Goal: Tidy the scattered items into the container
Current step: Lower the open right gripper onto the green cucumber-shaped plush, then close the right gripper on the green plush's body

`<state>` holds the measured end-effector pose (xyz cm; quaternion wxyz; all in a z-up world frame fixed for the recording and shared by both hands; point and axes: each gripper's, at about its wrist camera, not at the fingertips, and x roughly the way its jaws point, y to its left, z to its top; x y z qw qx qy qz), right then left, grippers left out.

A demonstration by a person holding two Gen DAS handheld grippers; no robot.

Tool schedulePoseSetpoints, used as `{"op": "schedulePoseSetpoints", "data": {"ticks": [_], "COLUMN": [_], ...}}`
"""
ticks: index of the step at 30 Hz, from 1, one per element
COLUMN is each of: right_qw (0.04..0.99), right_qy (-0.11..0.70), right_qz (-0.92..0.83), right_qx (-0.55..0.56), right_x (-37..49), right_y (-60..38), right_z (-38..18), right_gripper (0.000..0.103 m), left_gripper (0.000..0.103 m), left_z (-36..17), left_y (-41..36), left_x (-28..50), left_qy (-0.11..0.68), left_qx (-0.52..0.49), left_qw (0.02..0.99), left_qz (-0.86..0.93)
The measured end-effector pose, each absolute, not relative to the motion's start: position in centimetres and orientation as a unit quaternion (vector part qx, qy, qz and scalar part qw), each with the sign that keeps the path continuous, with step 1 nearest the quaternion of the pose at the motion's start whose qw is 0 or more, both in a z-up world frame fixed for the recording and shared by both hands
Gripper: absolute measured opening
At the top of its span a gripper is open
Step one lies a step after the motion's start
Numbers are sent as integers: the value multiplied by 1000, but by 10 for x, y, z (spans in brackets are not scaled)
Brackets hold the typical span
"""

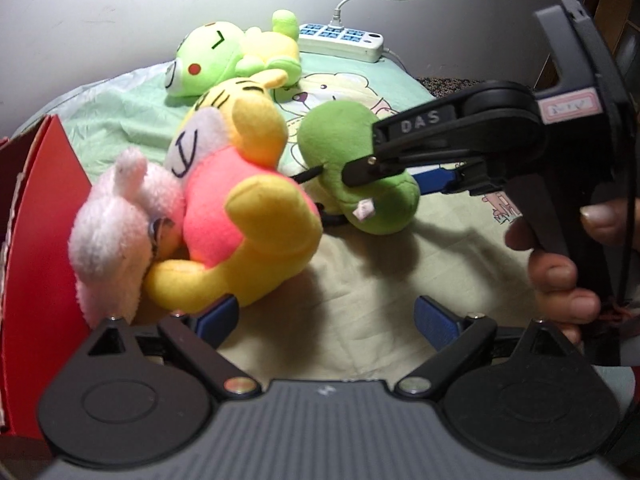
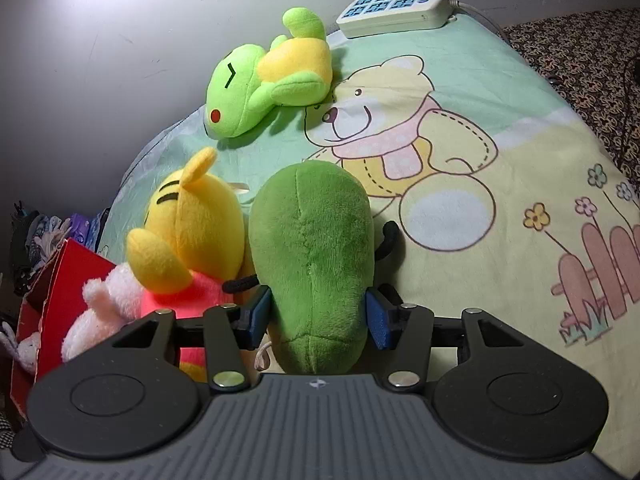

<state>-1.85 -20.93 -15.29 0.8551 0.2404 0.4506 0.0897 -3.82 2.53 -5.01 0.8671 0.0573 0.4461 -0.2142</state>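
My right gripper (image 2: 318, 316) is shut on a dark green plush (image 2: 312, 248) that lies on the bed; it also shows in the left wrist view (image 1: 352, 160) with the right gripper (image 1: 360, 168) around it. A yellow plush with a pink shirt (image 1: 240, 200) lies beside it, next to a pink fluffy plush (image 1: 112, 224). A light green frog plush (image 2: 264, 80) lies farther back. A red box (image 1: 36, 240) stands at the left. My left gripper (image 1: 326, 320) is open and empty, low over the sheet, its left pad near the yellow plush.
A white power strip (image 2: 396, 8) with a cable lies at the far edge of the bed by the wall. The cartoon-print sheet (image 2: 500, 184) spreads to the right. A dark patterned cover (image 2: 580, 56) lies at the far right.
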Motion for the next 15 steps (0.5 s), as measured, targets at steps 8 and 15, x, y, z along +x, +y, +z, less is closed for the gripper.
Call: {"op": "schedulePoseSetpoints", "data": {"ticks": [8, 15], "right_qw": [837, 826], "right_qy": [479, 486], "right_qz": [89, 90], "right_qx": [249, 269], "right_x": [-80, -113], "right_y": [-226, -228], "right_z": [-154, -153], "right_gripper": [53, 58], "left_gripper": [96, 96], "left_z": [-46, -42], "left_y": [38, 19], "left_x": [-54, -67], "left_qy": [452, 439], "left_qx": [34, 41], "left_qw": [861, 851], "left_qz": [-233, -286]}}
